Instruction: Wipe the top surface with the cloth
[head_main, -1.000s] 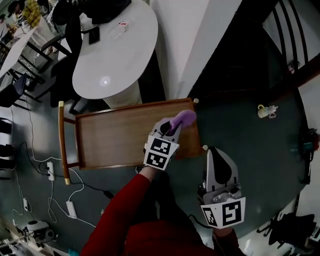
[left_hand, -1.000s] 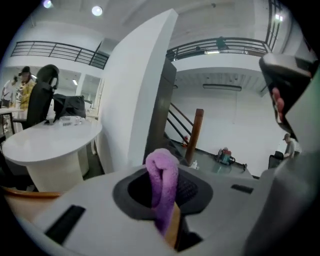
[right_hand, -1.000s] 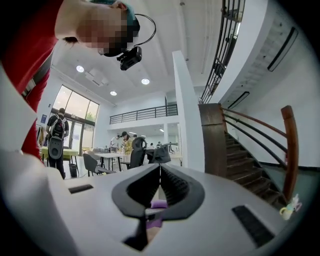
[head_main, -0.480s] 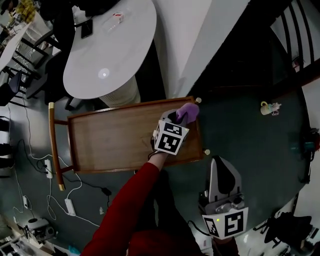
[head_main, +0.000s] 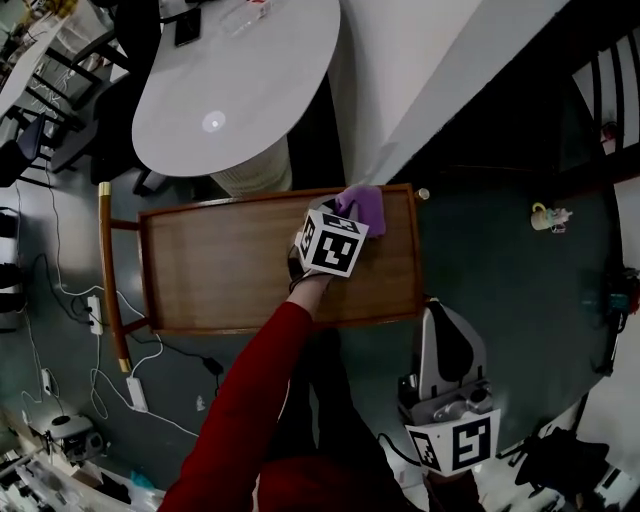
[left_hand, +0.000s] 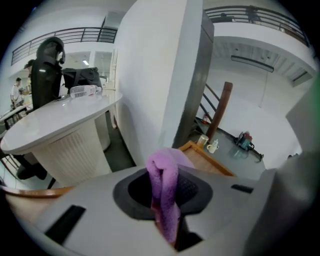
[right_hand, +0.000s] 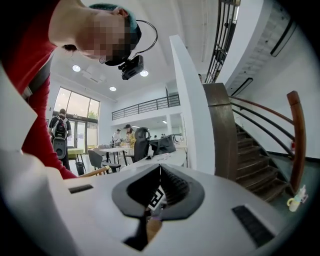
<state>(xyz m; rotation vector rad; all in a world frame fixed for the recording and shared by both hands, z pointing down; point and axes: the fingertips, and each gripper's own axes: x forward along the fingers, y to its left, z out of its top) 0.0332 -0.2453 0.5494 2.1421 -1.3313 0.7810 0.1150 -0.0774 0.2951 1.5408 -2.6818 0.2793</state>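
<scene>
The top surface is a wooden tray-like top (head_main: 230, 270) with a raised rim, seen from above in the head view. My left gripper (head_main: 350, 214) is over its far right corner, shut on a purple cloth (head_main: 364, 208) that lies against the wood near the far rim. In the left gripper view the purple cloth (left_hand: 165, 192) hangs folded between the jaws of my left gripper (left_hand: 163, 176), with the wooden corner (left_hand: 207, 161) just beyond. My right gripper (head_main: 441, 310) hangs off the top's near right corner, over the floor. In its own view the right gripper (right_hand: 160, 168) is shut and empty.
A white oval table (head_main: 240, 90) stands beyond the wooden top, and a white column (head_main: 420, 70) rises at the far right corner. A wooden handle bar (head_main: 106, 262) sticks out at the left. Cables and power strips (head_main: 97, 318) lie on the dark floor. A small mug (head_main: 548, 215) sits near the stairs (head_main: 610, 90).
My left gripper has carried the cloth farther away across the wood, up to the far right corner. The right gripper has stayed low beside the near right corner.
</scene>
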